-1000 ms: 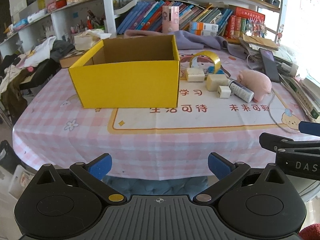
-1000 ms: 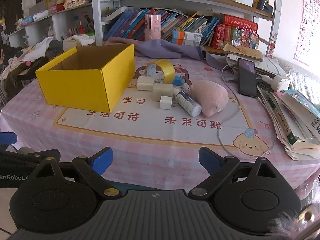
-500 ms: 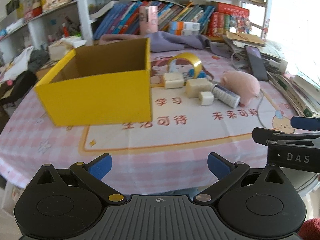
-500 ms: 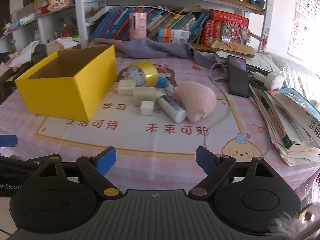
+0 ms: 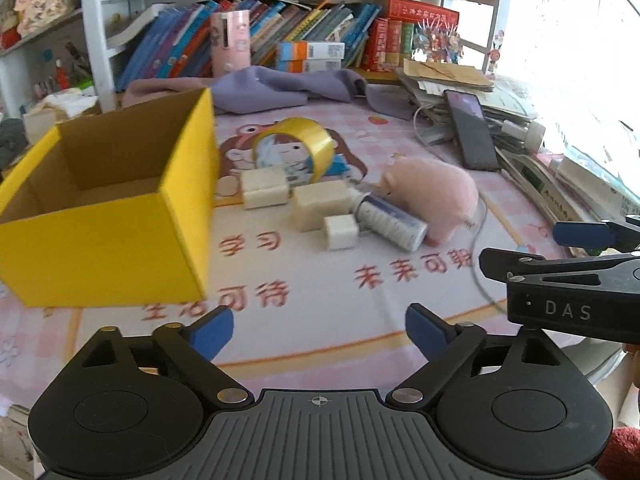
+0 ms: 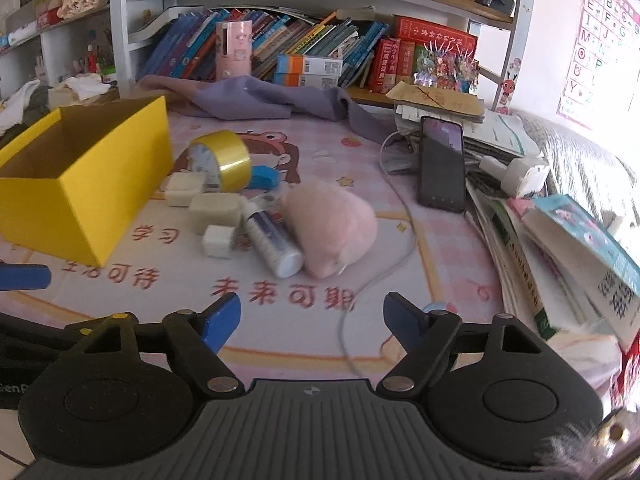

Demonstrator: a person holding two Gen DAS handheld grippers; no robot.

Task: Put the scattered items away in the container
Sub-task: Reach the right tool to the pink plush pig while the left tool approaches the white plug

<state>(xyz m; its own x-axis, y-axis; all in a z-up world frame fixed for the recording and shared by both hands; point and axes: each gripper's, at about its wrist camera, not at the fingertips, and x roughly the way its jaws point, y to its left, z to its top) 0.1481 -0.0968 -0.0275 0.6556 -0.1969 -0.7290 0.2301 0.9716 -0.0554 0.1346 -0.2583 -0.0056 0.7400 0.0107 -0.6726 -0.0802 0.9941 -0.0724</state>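
An open yellow box point(image 5: 120, 216) point(image 6: 80, 184) stands on the left of the table, empty as far as I see. Beside it lie a yellow tape roll point(image 5: 298, 146) point(image 6: 222, 160), three cream blocks point(image 5: 320, 204) point(image 6: 214, 208), a white tube point(image 5: 388, 220) point(image 6: 272, 242), a small blue item point(image 6: 262, 178) and a pink plush pig point(image 5: 432, 196) point(image 6: 332, 228). My left gripper point(image 5: 320, 330) is open and empty above the near table edge. My right gripper point(image 6: 312, 318) is open and empty, short of the tube and pig. It also shows at the right of the left wrist view point(image 5: 568, 272).
A black phone point(image 6: 442, 162) with a white cable point(image 6: 384, 276) lies right of the pig. Stacked books and papers point(image 6: 560, 232) line the right edge. Purple cloth point(image 6: 260, 98) and a bookshelf point(image 6: 312, 60) are behind.
Both grippers have moved forward over the table toward the items, the left one also swinging right. The box and items have not moved. Both stay open.
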